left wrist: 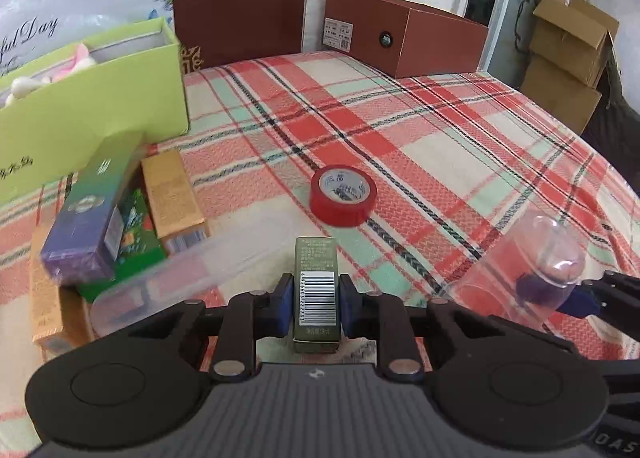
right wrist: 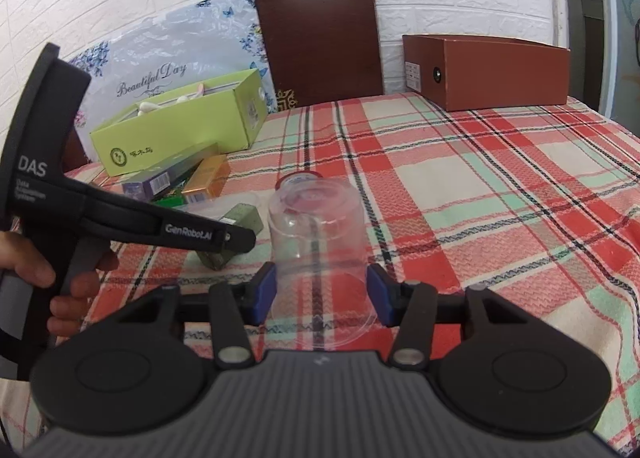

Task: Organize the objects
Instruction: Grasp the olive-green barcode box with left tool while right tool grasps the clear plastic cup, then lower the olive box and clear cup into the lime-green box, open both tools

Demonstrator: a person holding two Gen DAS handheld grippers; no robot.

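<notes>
The left hand-held gripper (left wrist: 314, 304) has its blue pads narrowed onto the sides of a small olive box (left wrist: 316, 290), which stands barcode-up between them on the plaid desk (left wrist: 460, 130). No earlier picture shows the closing, but the pads look to be in contact with the box. To its left lies a loose heap of cartons, and beyond them an open green box (left wrist: 92, 98); straight ahead of the pads sits a red tape roll (left wrist: 343, 195).

To do this step well, I would squeeze only enough to hold the thin cardboard, lift straight up before swinging left, and keep clear of the heap so nothing slides.

The right hand-held gripper (right wrist: 321, 292), off to the right of the left one, holds a clear cup (right wrist: 318, 242) upside down at mid width, pads on its wall. The cup should stay steady and out of the left one's path.

Count: one olive box, one tape roll, one clear cup, one green box, one brown box (left wrist: 404, 40) at the far edge. The heap shows one purple carton (left wrist: 90, 218), one dark green carton (left wrist: 134, 246) and at least two gold cartons (left wrist: 172, 194); more I cannot tell.
</notes>
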